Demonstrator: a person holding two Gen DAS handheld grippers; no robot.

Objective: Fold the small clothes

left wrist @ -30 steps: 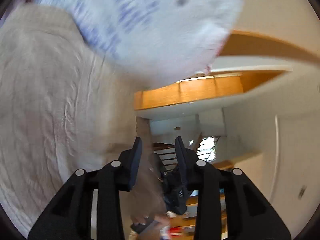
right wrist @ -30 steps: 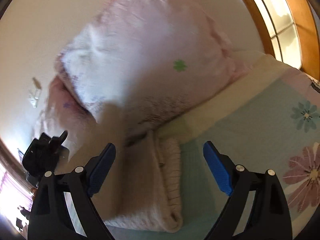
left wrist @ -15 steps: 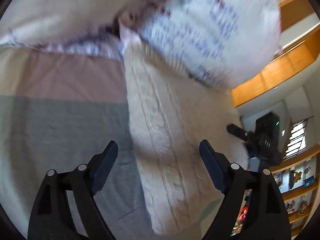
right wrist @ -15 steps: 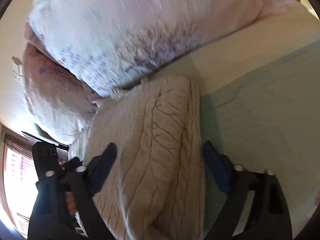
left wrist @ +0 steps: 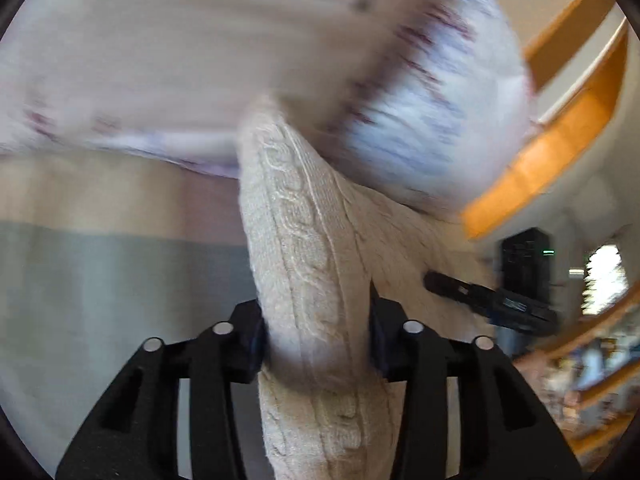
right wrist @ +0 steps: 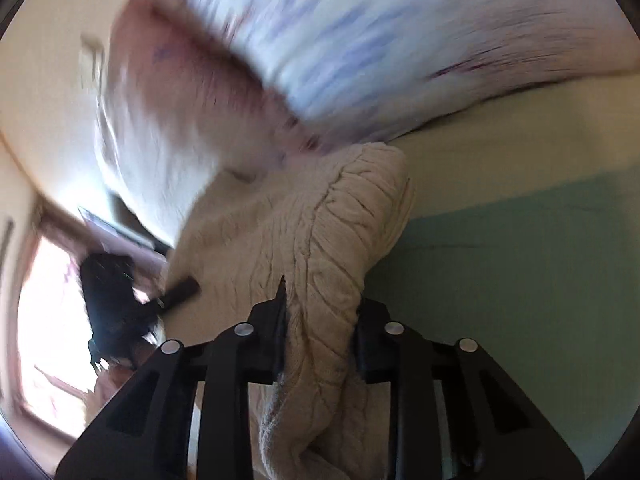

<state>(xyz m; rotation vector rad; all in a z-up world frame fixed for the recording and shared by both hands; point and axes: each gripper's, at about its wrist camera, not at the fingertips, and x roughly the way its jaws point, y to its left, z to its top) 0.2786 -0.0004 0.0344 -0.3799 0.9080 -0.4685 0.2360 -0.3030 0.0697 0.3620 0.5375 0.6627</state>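
Sweater (left wrist: 316,280) between both grippers' closed jaws.

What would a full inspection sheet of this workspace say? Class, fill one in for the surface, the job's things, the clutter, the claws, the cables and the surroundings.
Surface: bed sheet, green with a cream band near the pillows.
Job's things: cream cable-knit sweater, bunched, one end against the pillows.
Clutter: floral pillows, blurred.
Claws: left claw shut on the sweater; right claw shut on the sweater.
Cables: nothing seen.
Surroundings: wooden ceiling trim; bright window.
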